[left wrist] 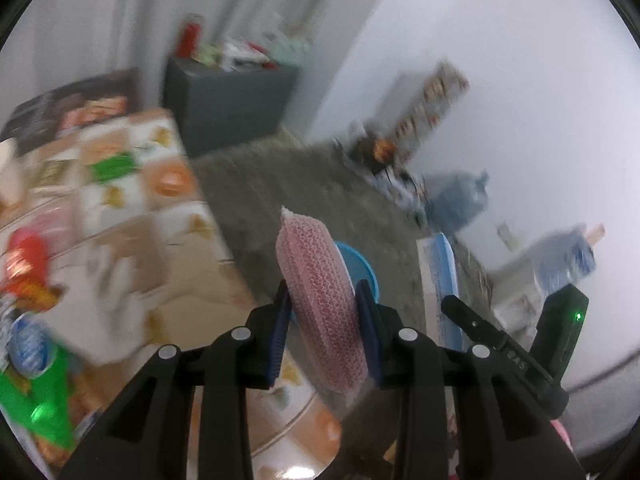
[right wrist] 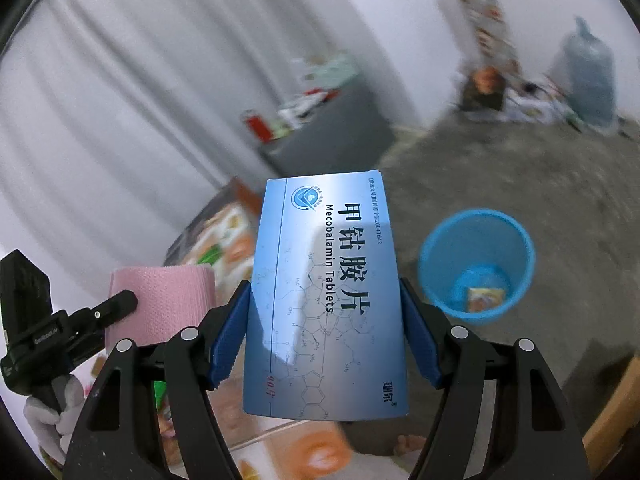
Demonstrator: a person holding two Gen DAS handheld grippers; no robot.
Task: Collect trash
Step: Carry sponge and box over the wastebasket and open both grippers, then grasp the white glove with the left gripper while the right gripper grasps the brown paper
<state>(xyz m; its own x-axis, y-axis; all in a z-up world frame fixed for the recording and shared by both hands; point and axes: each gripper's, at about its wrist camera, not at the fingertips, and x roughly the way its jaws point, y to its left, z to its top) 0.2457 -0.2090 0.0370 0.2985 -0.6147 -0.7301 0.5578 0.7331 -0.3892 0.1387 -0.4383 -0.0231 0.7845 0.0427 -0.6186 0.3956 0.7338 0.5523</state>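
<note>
Both tongs are loaded: the left gripper [left wrist: 324, 320] pinches a pink, mesh-textured soft pad [left wrist: 320, 292] edge-on between its blue pads, and the right gripper [right wrist: 326, 332] clamps a flat blue cardboard tablet box [right wrist: 326, 300] by its long sides. Each tong angles downward over grey concrete floor [right wrist: 520, 176]. Ahead and right of the right tong stands a round blue plastic bin [right wrist: 476, 264] with a yellow wrapper [right wrist: 485, 298] inside; from the left tong only its rim peeks behind the pad. A white-gloved hand [right wrist: 48, 412] grips the left tong's handle. The patterned table [left wrist: 132, 216] and its litter are smeared by blur
</note>
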